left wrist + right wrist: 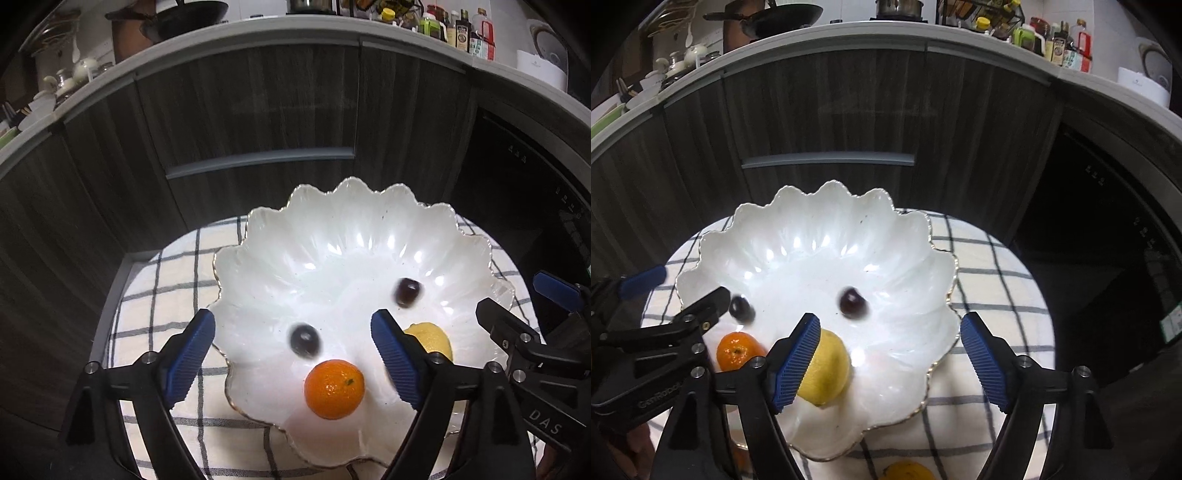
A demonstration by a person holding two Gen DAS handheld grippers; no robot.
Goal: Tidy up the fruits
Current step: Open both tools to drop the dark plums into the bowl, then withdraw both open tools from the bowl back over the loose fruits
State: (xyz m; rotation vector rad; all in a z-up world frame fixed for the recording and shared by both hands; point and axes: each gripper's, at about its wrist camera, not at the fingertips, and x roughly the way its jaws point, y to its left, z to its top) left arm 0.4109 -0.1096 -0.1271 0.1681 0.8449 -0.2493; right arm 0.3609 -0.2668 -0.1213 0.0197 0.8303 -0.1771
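Left wrist view showed your left hand-held gripper (293,345) released, jaws wide apart and gripping nothing, above the scalloped white bowl (351,229) on the checked cloth (177,280) covering the tabletop. Inside the bowl lay a mandarin (334,389), a lemon (432,338) partly hidden behind a blue pad, and two dark grapes (304,340), blurred. Your right hand-held gripper (890,347) was likewise released and empty, its jaws spread over the bowl's right rim, with another yellow fruit (908,470) on the cloth at the bottom edge.
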